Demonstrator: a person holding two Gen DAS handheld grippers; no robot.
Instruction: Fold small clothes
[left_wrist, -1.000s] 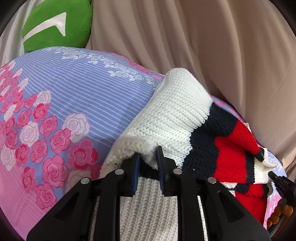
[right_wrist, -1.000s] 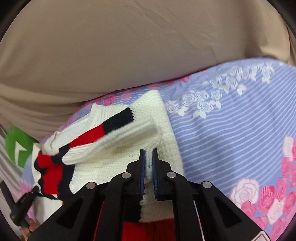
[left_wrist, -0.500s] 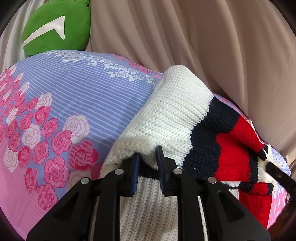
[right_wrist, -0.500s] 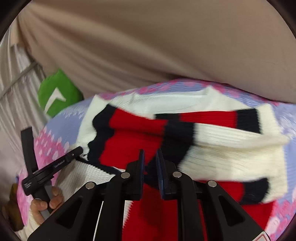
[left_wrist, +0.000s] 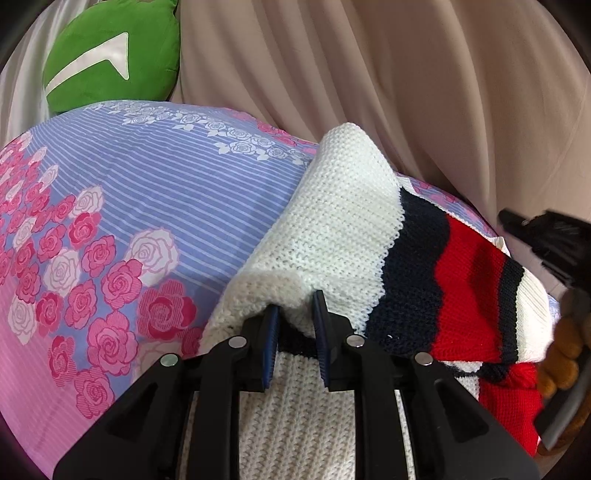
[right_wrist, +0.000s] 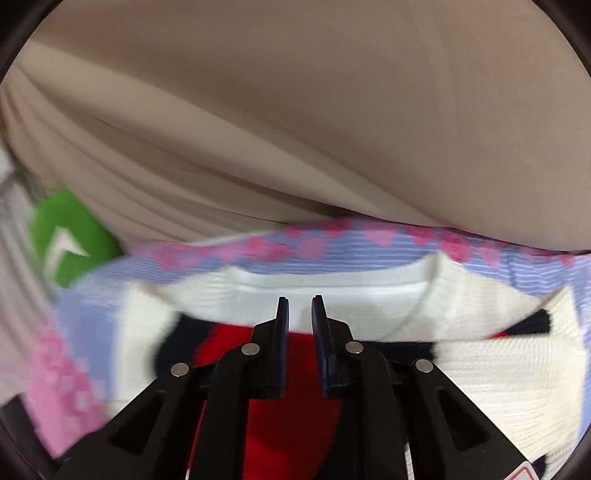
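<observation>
Since half a second ago, the right tongs (right_wrist: 299, 310) have been swung off the red band and now sit over the white neckline of the sweater (right_wrist: 480, 376); that view is smeared with motion blur. On the left side nothing much has shifted.

Left to right, using the sweater as the landmark: a green cushion (left_wrist: 110, 55) is parked up and to the left of it, against the beige curtain (left_wrist: 406, 74). A floral bedsheet (left_wrist: 129, 206), blue stripes with pink roses, is spread out left of and under the knit. The sweater (left_wrist: 340, 229) itself is lying on the bed with a white flap doubled over toward the middle, navy and red bands running off to its right.

A thick fold of white knit is pinched by the left tongs (left_wrist: 294, 306), with the jaws held apart only by the cloth's thickness. The right tongs are parted by a narrow gap and nothing can be made out between them, though the blur makes it hard to be sure. They also show as a dark shape at the sweater's right edge (left_wrist: 546, 240).
</observation>
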